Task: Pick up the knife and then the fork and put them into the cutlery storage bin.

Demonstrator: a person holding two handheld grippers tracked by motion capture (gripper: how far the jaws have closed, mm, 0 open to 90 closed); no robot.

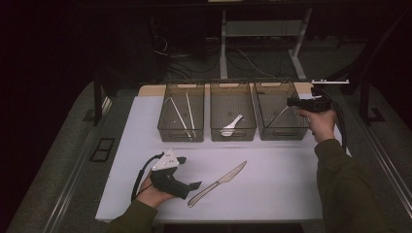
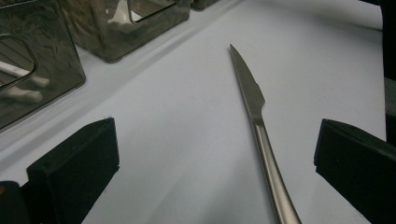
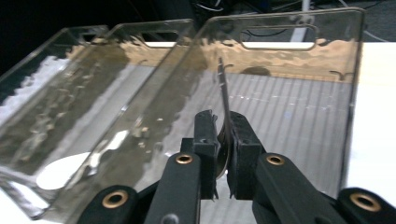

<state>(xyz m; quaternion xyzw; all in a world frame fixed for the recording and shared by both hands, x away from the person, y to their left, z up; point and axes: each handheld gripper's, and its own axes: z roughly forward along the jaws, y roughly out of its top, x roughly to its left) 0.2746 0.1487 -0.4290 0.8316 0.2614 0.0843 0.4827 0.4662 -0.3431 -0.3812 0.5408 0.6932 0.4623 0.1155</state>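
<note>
White tabletop (image 1: 272,189), slim steel knife (image 1: 217,183)

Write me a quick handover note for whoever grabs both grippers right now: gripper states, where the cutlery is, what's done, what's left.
Right gripper: shut on a thin metal utensil, held over the right bin; not released yet.
Left gripper: open, low over the table, jaws either side of the knife without touching it.
Done: two white sticks lie in the left bin, a white spoon in the middle bin.
Left: probably drop the held utensil into the right bin, then pick up the knife and bin it.
</note>
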